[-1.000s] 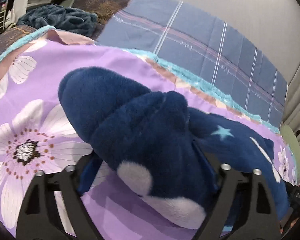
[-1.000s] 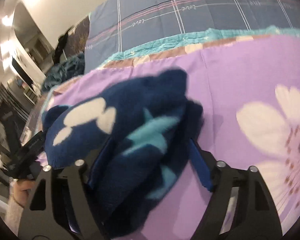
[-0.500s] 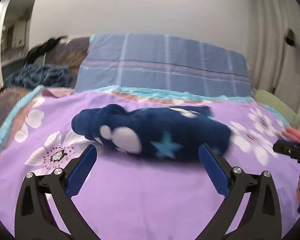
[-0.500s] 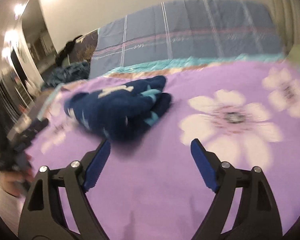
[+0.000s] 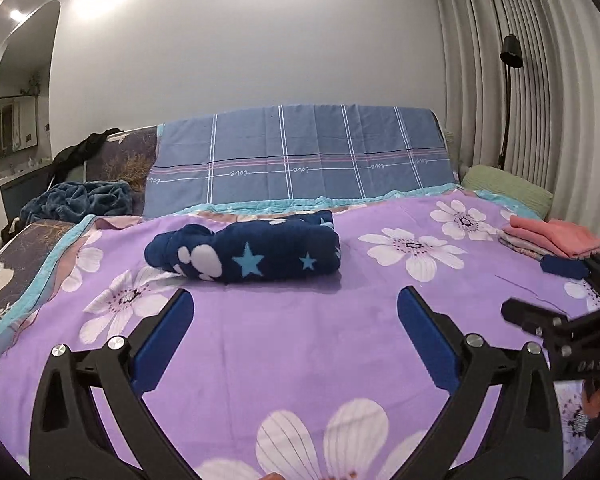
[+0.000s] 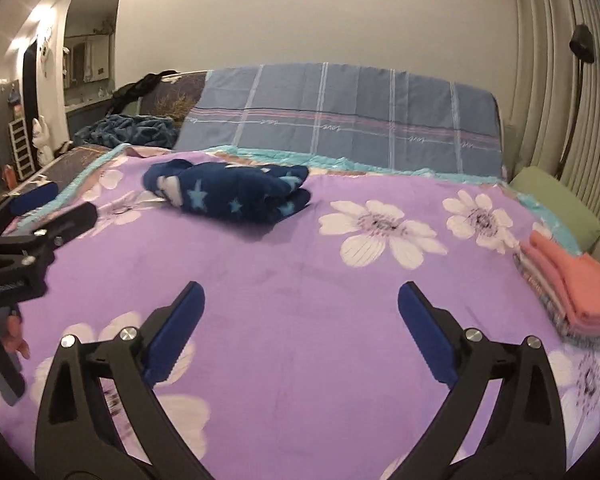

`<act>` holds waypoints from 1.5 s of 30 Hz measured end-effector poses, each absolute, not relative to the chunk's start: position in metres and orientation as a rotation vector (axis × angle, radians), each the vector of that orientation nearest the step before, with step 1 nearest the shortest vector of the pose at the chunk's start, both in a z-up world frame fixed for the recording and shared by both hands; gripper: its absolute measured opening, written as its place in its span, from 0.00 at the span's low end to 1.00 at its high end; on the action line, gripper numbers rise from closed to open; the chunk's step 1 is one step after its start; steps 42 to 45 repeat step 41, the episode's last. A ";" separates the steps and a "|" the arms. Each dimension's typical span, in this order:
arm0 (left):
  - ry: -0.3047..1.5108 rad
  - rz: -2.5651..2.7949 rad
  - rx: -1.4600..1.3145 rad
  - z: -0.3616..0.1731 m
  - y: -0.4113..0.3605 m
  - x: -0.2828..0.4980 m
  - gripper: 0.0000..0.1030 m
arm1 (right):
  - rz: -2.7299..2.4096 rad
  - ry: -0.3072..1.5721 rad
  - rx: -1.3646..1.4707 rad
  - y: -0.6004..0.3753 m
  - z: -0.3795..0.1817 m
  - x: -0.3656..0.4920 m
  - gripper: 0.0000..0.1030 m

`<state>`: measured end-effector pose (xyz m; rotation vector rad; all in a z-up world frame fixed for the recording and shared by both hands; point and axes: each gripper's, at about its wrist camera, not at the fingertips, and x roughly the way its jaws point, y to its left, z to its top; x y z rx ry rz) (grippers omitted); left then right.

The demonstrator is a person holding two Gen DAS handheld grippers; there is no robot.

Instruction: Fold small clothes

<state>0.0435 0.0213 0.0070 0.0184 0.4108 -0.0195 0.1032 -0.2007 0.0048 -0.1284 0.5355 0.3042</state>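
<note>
A folded navy fleece garment with light blue stars and white patches lies on the purple flowered bedspread, toward the headboard side; it also shows in the right wrist view. My left gripper is open, well short of the garment, nothing between its blue pads. My right gripper is still opening its jaws, empty, farther back from the garment. Each gripper shows at the edge of the other's view: the right one, the left one.
A stack of folded clothes with a coral piece on top lies at the bed's right edge. A blue checked pillow cover, a green cushion and a crumpled dark blue blanket sit at the head. Curtains hang on the right.
Both grippers let go of the navy garment, opened wide and drew back and upward from it. The garment now lies folded on the bedspread.
</note>
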 end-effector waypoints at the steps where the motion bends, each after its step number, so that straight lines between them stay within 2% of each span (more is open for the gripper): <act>1: 0.416 -0.014 0.015 0.008 0.020 0.038 0.99 | 0.310 0.537 -0.127 -0.201 0.005 0.097 0.96; 16: 0.503 0.009 0.031 -0.024 0.000 -0.012 0.99 | 0.262 0.534 -0.088 -0.206 0.005 0.047 0.96; 23: 0.489 -0.007 0.040 -0.024 -0.002 -0.021 0.99 | 0.245 0.526 -0.077 -0.208 0.008 0.037 0.97; 45: 0.529 0.005 0.039 -0.025 -0.005 -0.017 0.99 | 0.242 0.534 -0.071 -0.212 0.006 0.035 0.97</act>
